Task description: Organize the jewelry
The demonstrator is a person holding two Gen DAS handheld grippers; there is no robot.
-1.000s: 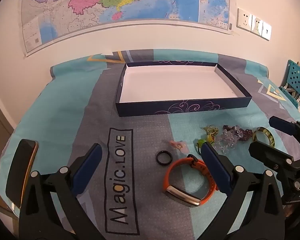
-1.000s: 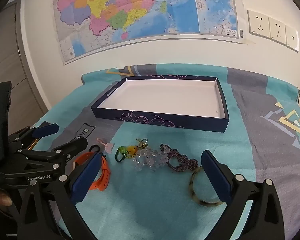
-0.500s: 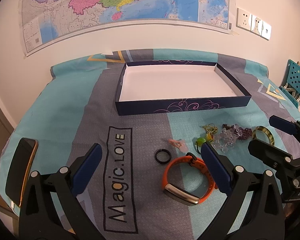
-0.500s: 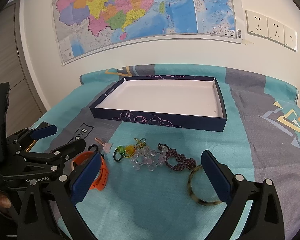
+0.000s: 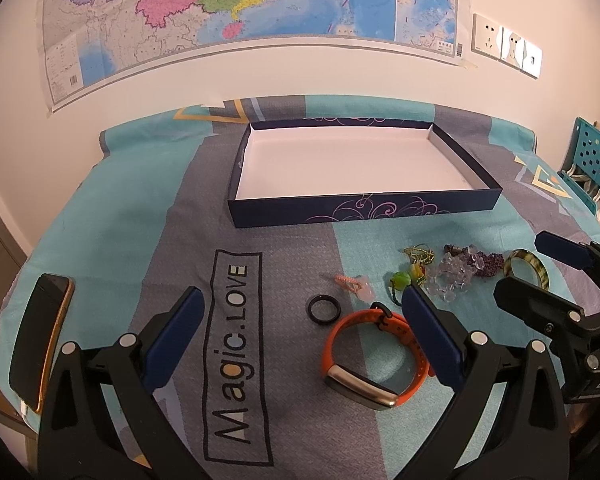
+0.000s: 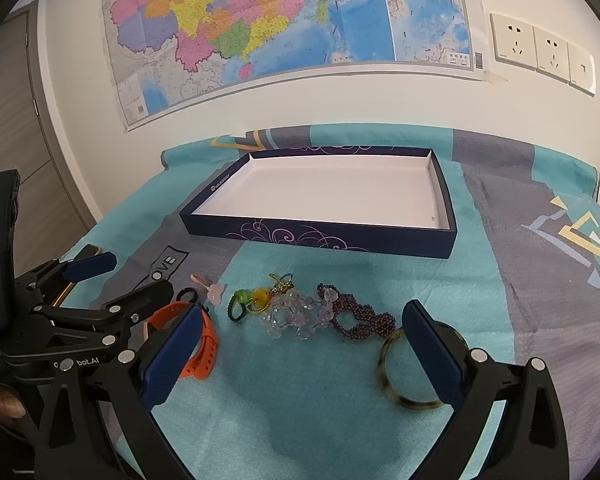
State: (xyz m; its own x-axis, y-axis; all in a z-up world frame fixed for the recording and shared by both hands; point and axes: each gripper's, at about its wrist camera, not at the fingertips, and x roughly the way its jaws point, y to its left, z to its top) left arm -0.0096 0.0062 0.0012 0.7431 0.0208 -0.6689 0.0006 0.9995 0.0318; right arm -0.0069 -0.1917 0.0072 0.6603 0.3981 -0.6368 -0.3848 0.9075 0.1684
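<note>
We held the left gripper [image 5: 300,328] and right gripper [image 6: 300,340] with fingers apart (nothing grasped) above the jewelry, since the box [image 6: 320,236] sat unfilled.

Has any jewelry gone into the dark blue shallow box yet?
No: the dark blue shallow box shows only its bare white floor, while the orange wristband and the beaded pieces lie on the cloth in front of it.

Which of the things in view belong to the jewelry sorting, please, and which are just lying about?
For the job: box, orange band, black ring, bead bracelets, bangle.
Lying about: phone, wall map, sockets.
</note>
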